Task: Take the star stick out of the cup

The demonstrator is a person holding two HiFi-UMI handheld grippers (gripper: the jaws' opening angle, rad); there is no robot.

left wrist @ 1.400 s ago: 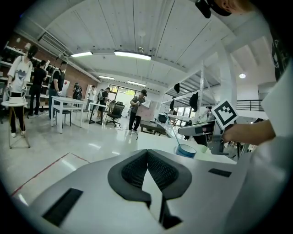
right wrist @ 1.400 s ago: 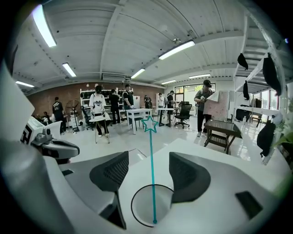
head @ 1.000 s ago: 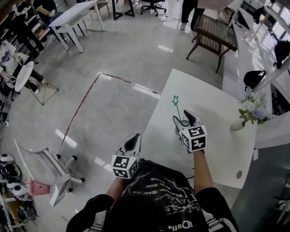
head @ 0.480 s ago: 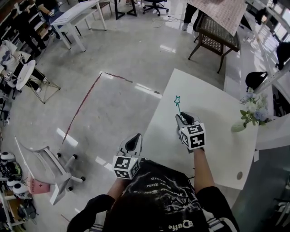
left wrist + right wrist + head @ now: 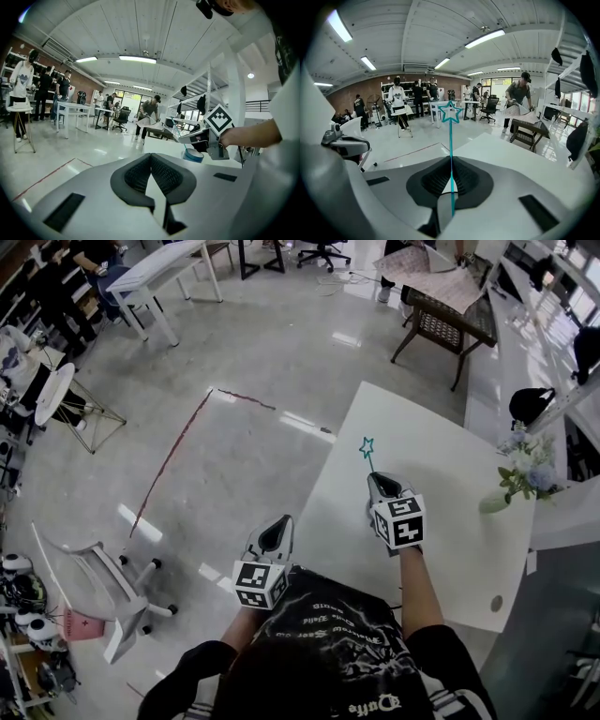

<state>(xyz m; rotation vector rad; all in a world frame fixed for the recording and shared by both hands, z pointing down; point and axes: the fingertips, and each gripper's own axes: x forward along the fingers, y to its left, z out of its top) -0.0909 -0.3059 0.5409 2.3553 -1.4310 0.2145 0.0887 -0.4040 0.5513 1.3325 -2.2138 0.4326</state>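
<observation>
A thin teal star stick (image 5: 367, 448) stands up from under my right gripper (image 5: 378, 481) near the left edge of the white table (image 5: 450, 451). In the right gripper view the stick (image 5: 451, 140) runs straight up between the dark pads (image 5: 436, 180), its star above them. The jaws have just been closing and now clamp the stick. The blue cup (image 5: 192, 155) shows only in the left gripper view, below the right gripper (image 5: 206, 136). My left gripper (image 5: 277, 532) hangs off the table's left side, its jaws (image 5: 151, 161) pressed together with nothing between them.
A bunch of pale flowers (image 5: 521, 472) lies at the table's right edge. An overturned white chair (image 5: 103, 582) lies on the floor to the left, a wicker bench (image 5: 445, 315) stands beyond the table, and people stand at desks in the background.
The right gripper's jaws were spread around the stick and have closed on it. The left gripper has stayed where it was.
</observation>
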